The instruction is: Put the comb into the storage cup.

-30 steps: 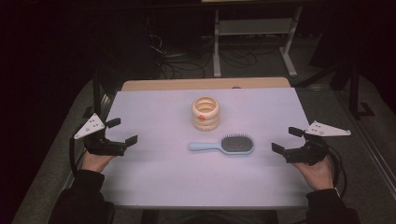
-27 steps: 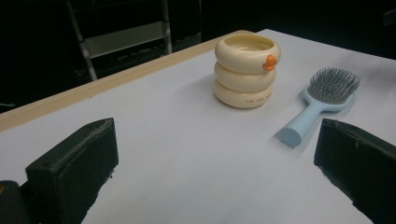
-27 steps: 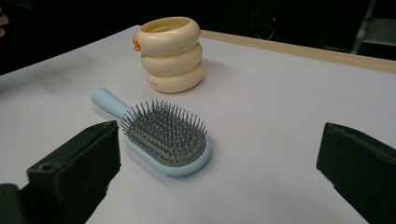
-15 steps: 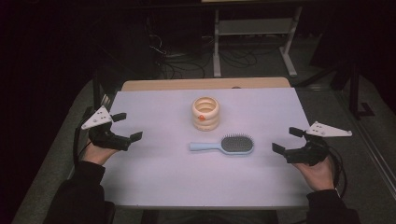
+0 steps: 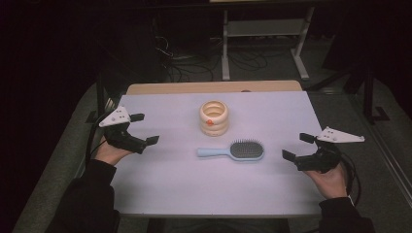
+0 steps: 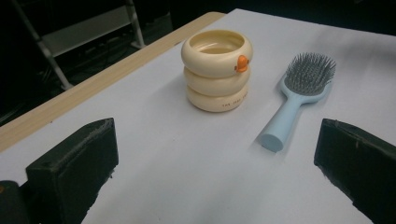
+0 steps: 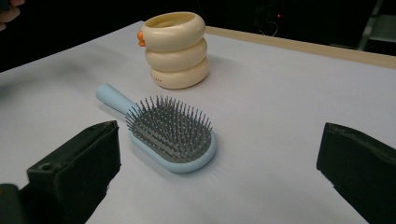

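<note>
A light blue hairbrush with grey bristles lies bristles up mid-table, its handle toward the left. Behind it stands a cream ringed cup with a small orange beak. My left gripper hovers open at the table's left edge, well clear of both. In the left gripper view the cup and the hairbrush lie ahead between the jaws. My right gripper is open at the right, a short way from the brush head. The right gripper view has the hairbrush close and the cup beyond.
The white table top has a wooden strip along its far edge. Beyond it, on the dark floor, stand a metal rack and loose cables. Bare table lies in front of the brush.
My left gripper has moved forward and inward toward the cup. The right gripper has barely shifted. Brush and cup have stayed put.
</note>
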Demonstrator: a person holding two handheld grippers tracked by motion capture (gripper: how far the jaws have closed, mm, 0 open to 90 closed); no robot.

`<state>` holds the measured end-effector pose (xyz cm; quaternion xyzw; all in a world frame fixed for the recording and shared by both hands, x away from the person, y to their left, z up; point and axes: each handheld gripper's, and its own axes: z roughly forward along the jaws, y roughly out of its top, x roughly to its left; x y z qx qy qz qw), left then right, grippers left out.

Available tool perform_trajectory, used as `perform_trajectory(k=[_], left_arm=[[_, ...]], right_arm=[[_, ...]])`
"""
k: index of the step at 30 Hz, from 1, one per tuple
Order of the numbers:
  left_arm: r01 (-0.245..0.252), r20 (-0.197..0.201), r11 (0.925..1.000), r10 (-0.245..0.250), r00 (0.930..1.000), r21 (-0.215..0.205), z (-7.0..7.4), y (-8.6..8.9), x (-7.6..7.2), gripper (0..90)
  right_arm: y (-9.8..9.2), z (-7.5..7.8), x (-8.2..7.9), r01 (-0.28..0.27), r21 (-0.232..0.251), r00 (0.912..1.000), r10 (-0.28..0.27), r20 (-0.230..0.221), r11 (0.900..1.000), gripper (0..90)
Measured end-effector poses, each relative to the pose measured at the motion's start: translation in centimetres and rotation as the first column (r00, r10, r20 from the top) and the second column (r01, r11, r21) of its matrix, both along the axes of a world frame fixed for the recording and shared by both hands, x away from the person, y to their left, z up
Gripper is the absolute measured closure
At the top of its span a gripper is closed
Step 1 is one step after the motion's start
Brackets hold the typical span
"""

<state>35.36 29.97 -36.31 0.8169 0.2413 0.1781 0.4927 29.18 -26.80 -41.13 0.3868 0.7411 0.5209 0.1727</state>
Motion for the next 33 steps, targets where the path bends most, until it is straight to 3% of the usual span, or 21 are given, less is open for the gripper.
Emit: perform_trajectory(k=[17,28,33], left_arm=[[0.083,-0.014,0.9958,-0.083,0.9965,0.038,1.3,-2.8,1.2,0.0],[0.141,-0.04,0.987,-0.139,0.9895,0.076,1.6,-4.9,1.9,0.0],[0.172,-0.046,0.9823,-0.169,0.9846,0.074,1.8,-5.8,2.0,0.0]], right_arm=[[0.1,-0.1,0.0,-0.01,-0.004,0.9999,0.01,-0.004,1.0,0.0],[0.3,-0.1,0.0,-0.018,-0.012,0.9998,0.018,-0.009,1.0,0.0],[0.3,-0.1,0.0,-0.02,-0.012,0.9997,0.02,-0.011,1.0,0.0]])
